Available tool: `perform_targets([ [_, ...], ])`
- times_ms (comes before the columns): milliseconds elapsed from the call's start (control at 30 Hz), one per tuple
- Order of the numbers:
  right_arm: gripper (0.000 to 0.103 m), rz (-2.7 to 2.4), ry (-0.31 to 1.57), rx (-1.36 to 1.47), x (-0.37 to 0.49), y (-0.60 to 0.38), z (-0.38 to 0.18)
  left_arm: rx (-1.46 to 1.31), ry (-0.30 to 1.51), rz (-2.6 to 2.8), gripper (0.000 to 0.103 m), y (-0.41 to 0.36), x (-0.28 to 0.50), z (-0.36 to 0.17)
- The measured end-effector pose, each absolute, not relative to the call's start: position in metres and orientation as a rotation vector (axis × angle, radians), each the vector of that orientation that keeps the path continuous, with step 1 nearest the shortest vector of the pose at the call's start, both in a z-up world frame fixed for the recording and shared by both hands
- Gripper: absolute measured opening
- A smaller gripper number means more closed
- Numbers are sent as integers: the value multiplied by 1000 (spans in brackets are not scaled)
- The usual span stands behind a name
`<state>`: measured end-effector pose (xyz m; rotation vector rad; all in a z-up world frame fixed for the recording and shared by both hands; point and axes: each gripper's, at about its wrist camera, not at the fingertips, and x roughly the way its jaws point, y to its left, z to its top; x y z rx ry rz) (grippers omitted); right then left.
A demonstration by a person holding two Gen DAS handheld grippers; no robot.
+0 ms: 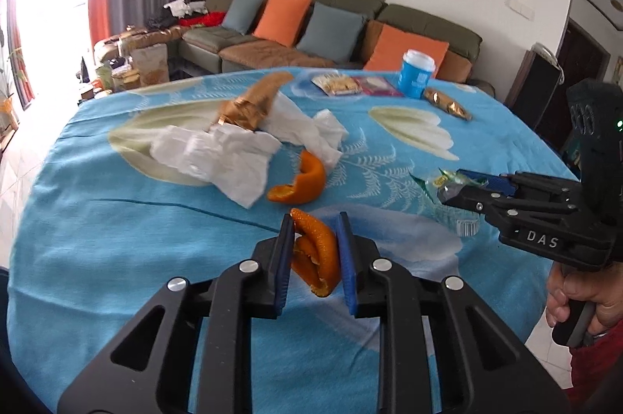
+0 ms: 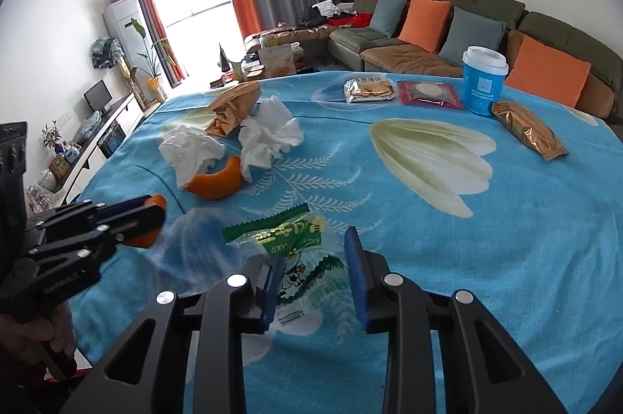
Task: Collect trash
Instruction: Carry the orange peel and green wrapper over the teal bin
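Note:
My left gripper [image 1: 315, 219] is shut on a curled piece of orange peel [image 1: 317, 258], held just above the blue flowered tablecloth [image 1: 117, 239]. In the right wrist view the left gripper [image 2: 153, 215] shows at the left with the peel [image 2: 146, 239] in it. My right gripper [image 2: 311, 246] is shut on a clear and green snack wrapper [image 2: 288, 233]; from the left wrist view the right gripper [image 1: 447, 192] comes in from the right with the wrapper [image 1: 447, 180] hanging from its tips. A second orange peel [image 1: 300, 180] lies beside crumpled white tissues [image 1: 218, 157] and a torn gold wrapper [image 1: 253, 102].
At the far side of the table stand a blue cup with a white lid [image 2: 483, 83], a gold snack packet [image 2: 529, 130], a pack of biscuits [image 2: 370, 89] and a pink packet [image 2: 430, 93]. A green sofa [image 2: 467, 9] with cushions is behind the table.

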<state>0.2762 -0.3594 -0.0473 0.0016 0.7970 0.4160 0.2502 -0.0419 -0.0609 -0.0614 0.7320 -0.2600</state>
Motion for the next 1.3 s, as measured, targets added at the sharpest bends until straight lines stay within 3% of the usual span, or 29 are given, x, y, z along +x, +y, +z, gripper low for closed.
perform_targets([
  [600, 29, 567, 676, -72, 240, -292, 6, -139, 553, -95, 22, 48, 175, -7],
  [1300, 29, 951, 602, -193, 205, -113, 45, -275, 436, 240, 22, 198, 65, 13],
])
